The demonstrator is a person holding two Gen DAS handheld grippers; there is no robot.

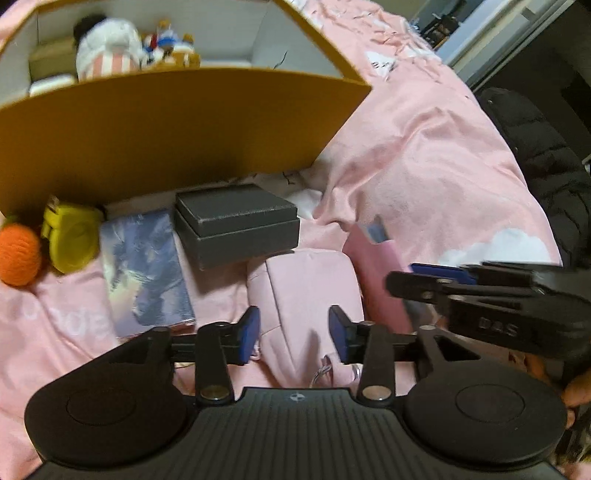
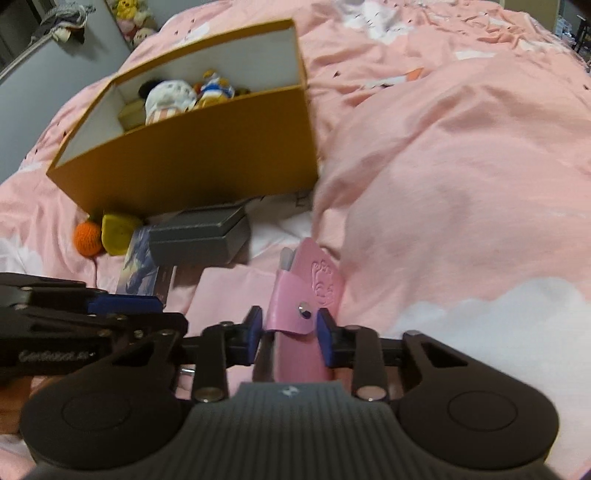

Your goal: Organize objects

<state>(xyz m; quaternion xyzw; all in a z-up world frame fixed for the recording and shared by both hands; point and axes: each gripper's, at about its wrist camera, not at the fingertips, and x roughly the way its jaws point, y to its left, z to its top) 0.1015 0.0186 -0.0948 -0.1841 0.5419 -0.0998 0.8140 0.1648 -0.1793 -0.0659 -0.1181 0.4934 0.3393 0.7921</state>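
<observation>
My right gripper [image 2: 289, 328] is shut on a slim pink leather case [image 2: 314, 280] with a snap button, held upright over the pink bedspread. In the left wrist view the same case [image 1: 369, 254] stands at the tips of the right gripper [image 1: 402, 277]. The left gripper [image 1: 293, 328] is open, its blue pads on either side of a soft pink pouch [image 1: 306, 284] lying on the bed, without pressing it. Behind are a black lidded box [image 1: 236, 225], a wrapped book [image 1: 144, 266], a yellow object [image 1: 72, 236] and an orange crochet ball [image 1: 18, 258].
An open orange cardboard box [image 2: 207, 155] stands behind the row, with plush toys [image 2: 170, 96] inside. A black padded jacket [image 1: 546, 166] lies at the bed's right edge. The rumpled pink duvet [image 2: 443, 184] rises to the right. More plush toys [image 2: 133, 18] sit far back.
</observation>
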